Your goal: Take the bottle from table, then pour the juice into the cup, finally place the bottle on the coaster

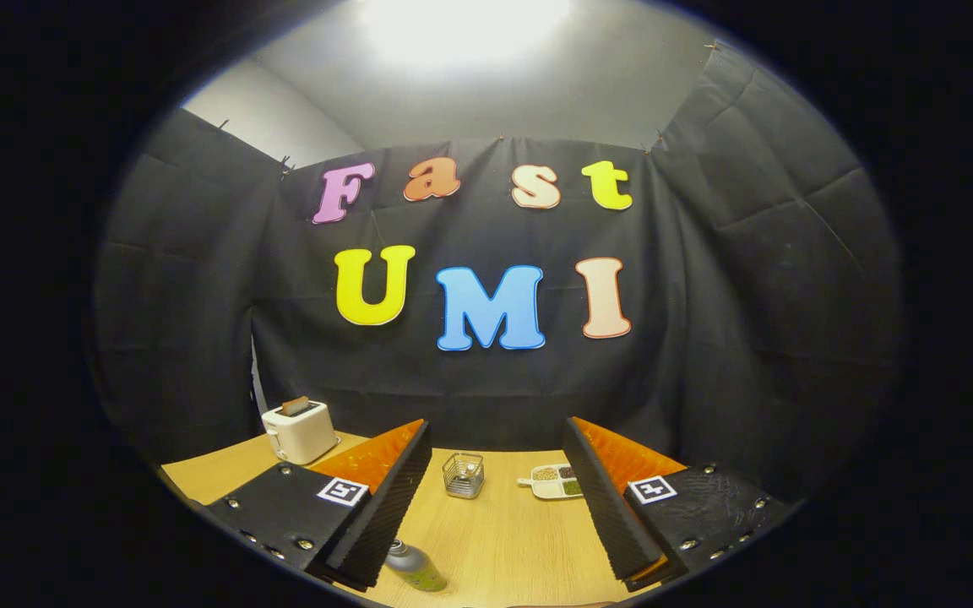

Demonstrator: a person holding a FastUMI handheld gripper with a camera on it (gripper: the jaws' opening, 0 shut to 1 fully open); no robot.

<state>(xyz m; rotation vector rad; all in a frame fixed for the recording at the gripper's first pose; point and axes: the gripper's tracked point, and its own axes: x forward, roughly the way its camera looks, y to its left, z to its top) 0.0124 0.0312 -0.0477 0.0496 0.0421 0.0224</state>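
Observation:
My gripper (497, 452) is open, its two fingers spread wide above a wooden table (503, 540), with nothing between them. A small bottle (413, 567) with a grey cap and greenish juice stands low on the table, close to the inner side of the left finger (385, 498). Farther off, between the fingertips, a clear glass cup (463, 475) stands on the table. The right finger (600, 494) is well apart from both.
A white toaster (299, 431) with a slice in its slot stands at the back left of the table. A white divided dish (554, 482) with bits of food lies beyond the cup to the right. Black cloth walls close the booth behind the table.

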